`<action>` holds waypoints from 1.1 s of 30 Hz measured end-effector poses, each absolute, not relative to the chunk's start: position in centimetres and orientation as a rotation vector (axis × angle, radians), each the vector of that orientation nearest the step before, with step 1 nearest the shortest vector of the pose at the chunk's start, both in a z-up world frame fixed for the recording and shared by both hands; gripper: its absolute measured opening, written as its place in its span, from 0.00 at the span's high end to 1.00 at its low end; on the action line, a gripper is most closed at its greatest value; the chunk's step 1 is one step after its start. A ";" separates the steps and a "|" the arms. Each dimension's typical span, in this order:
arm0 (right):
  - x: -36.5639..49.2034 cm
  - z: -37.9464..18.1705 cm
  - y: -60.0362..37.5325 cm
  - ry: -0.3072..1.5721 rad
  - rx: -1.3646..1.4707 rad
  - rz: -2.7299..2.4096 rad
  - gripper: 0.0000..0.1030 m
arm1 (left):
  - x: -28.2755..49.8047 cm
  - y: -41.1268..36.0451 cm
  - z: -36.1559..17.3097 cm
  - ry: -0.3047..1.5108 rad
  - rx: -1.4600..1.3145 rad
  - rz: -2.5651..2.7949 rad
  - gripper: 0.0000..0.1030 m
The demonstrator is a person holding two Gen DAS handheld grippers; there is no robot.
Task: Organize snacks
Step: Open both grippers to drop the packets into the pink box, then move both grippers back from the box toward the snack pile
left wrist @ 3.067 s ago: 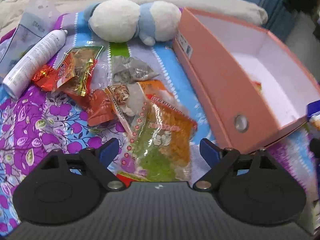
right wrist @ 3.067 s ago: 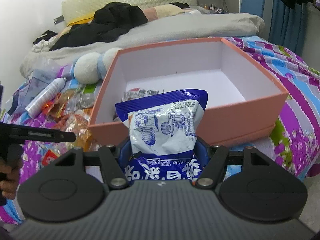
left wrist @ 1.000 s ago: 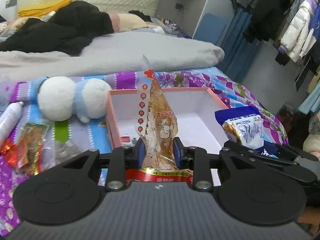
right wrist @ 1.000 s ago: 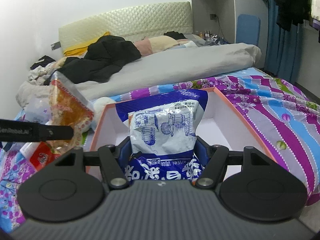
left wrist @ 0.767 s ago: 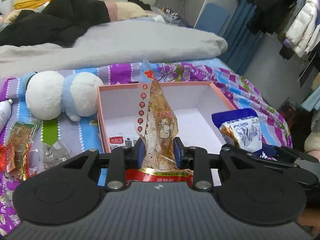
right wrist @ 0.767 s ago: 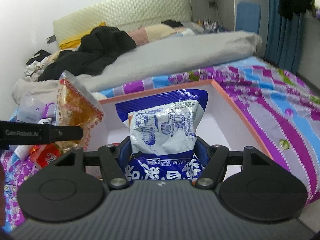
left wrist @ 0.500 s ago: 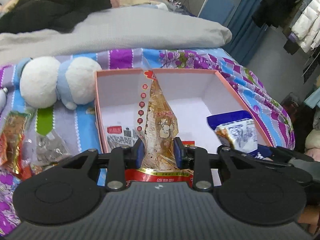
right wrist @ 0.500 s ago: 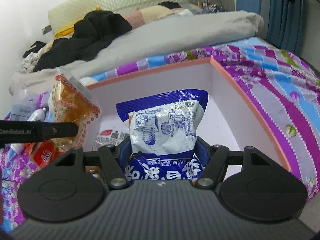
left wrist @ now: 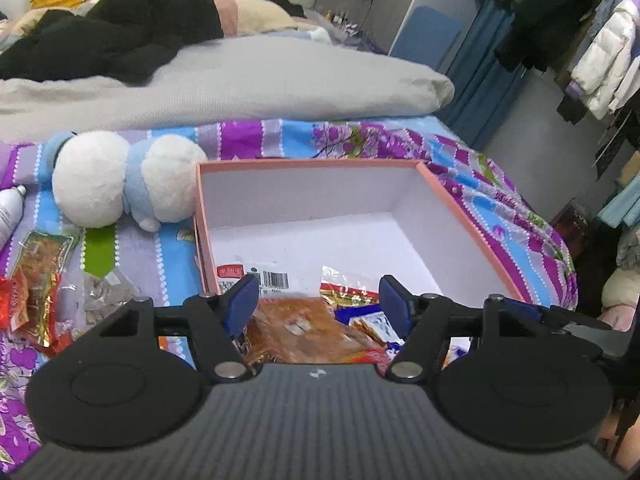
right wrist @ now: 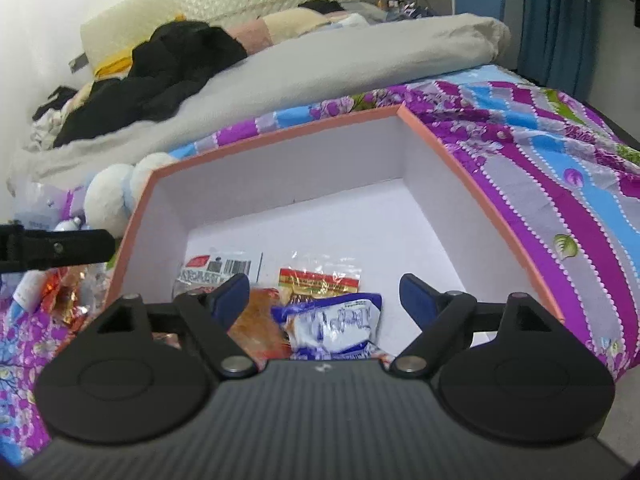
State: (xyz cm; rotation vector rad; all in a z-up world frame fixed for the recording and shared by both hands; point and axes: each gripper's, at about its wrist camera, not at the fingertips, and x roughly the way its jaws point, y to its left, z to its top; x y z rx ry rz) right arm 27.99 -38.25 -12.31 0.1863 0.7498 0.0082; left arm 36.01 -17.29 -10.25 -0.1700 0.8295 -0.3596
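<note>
A pink box [left wrist: 468, 216] with a white inside stands on the flowered bedspread; it also shows in the right wrist view [right wrist: 480, 184]. My left gripper [left wrist: 316, 296] is open and empty above the box's near end. Below it lies the orange snack bag [left wrist: 304, 332]. My right gripper [right wrist: 324, 292] is open and empty over the same end. The blue and white snack bag [right wrist: 340, 328] lies in the box below it, beside the orange bag [right wrist: 256, 324]. A barcode packet [right wrist: 216, 270] and a red and gold packet [right wrist: 320, 278] also lie in the box.
Loose snack packets [left wrist: 36, 280] lie on the bedspread left of the box. A white and blue plush toy [left wrist: 120, 184] sits by the box's far left corner. A white spray can [left wrist: 8, 212] lies at the far left. A grey duvet [left wrist: 240, 80] lies behind.
Both grippers have opened. The orange bag dropped from my left gripper and the blue and white bag from my right gripper; both now lie in the box.
</note>
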 end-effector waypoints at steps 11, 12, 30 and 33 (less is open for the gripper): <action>22.8 -8.8 -36.8 0.646 0.205 0.060 0.19 | 29.1 -13.9 -5.4 0.718 -0.179 -0.369 0.31; 22.1 -8.4 -36.4 0.634 0.199 0.067 0.19 | 28.5 -13.5 -5.0 0.711 -0.177 -0.364 0.31; 13.2 -6.2 -30.4 0.536 0.153 0.184 0.19 | 17.1 -7.5 -3.9 0.638 -0.183 -0.307 0.31; 11.9 -6.2 -29.4 0.526 0.142 0.205 0.19 | 15.5 -6.4 -4.6 0.648 -0.190 -0.287 0.31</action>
